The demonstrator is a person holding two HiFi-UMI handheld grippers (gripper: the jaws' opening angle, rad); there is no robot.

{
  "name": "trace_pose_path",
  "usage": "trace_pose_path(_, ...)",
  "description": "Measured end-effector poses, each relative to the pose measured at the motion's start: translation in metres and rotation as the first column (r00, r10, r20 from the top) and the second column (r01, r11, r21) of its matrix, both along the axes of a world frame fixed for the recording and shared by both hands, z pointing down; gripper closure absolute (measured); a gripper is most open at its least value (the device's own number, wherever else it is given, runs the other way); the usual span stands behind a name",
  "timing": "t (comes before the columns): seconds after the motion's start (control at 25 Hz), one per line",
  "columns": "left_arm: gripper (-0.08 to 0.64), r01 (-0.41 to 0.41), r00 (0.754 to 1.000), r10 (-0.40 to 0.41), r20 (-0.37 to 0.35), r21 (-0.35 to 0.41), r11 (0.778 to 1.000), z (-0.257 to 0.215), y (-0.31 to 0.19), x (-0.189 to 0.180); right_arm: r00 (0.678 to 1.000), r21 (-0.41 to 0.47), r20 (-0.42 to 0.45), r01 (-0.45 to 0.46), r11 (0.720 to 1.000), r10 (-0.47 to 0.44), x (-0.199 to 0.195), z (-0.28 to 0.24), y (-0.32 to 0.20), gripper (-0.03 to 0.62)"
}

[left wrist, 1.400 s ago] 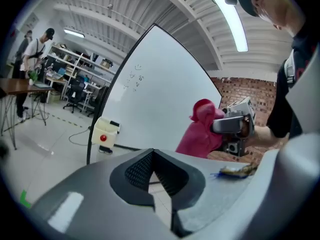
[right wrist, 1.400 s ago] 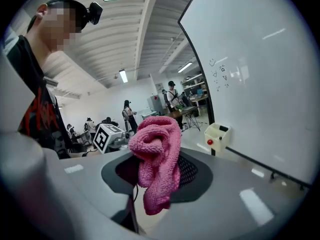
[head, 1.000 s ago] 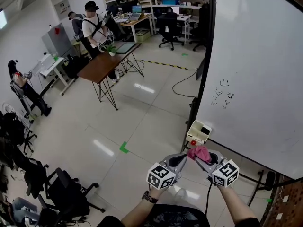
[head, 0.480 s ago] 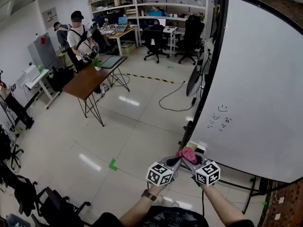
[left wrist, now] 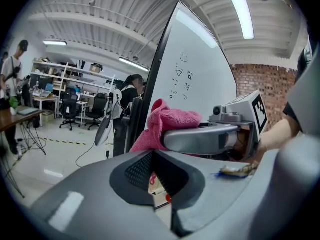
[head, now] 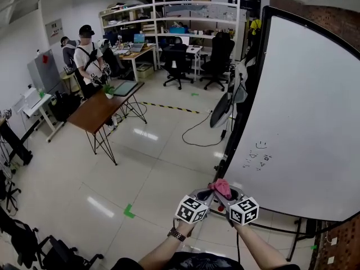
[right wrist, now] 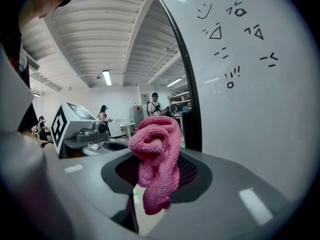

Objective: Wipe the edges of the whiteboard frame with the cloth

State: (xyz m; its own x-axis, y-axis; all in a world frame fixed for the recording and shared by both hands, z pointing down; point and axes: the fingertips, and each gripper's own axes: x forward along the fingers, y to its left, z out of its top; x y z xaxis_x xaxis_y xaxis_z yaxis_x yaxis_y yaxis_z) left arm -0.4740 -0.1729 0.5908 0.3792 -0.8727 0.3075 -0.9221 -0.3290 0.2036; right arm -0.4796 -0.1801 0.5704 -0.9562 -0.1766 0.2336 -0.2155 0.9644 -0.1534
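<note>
The right gripper (right wrist: 158,180) is clenched on the fluffy pink cloth (right wrist: 157,151). The left gripper (left wrist: 158,178) is squeezed together with nothing in it, just to the left of the right one.

The cloth sits low down, near the bottom left corner of the big white whiteboard (head: 306,122). It is close to the thin black frame (head: 248,94) but, I think, not on it yet.

To wipe well, I would push the soft bunch onto the black edge, press a little, and slide slowly along it. Keep the hard jaws off the board.

The cloth looks soft, thick and scrunched up, with one fold hanging down.
</note>
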Motion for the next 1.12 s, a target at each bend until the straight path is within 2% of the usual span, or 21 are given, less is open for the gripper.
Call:
trace_pose_path(0.16, 0.561, -0.019, 0.999, 0.018, 0.042, 0.022, 1.0, -0.016, -0.011, -0.004, 0.998, -0.018, 0.032, -0.044, 0.999, 0.045, -0.003, -0.016, -0.011, 0.457)
trace_pose_path(0.68, 0.561, -0.033, 0.99, 0.013, 0.139, 0.139, 0.99, -0.078, -0.02, -0.003, 0.992, 0.105, 0.037, -0.127, 0.986, 0.124, 0.004, -0.064, -0.028, 0.462)
trace_pose_path(0.88, 0.561, -0.07, 0.985, 0.034, 0.17, 0.208, 0.976, -0.118, -0.019, 0.002, 0.988, 0.12, 0.104, -0.126, 0.985, 0.113, 0.007, -0.103, -0.029, 0.462)
trace_pose_path(1.12, 0.562, -0.106, 0.964, 0.029, 0.265, 0.282, 0.953, -0.177, -0.02, 0.005, 0.982, 0.176, 0.16, -0.128, 0.976, 0.1, 0.01, -0.164, -0.03, 0.462)
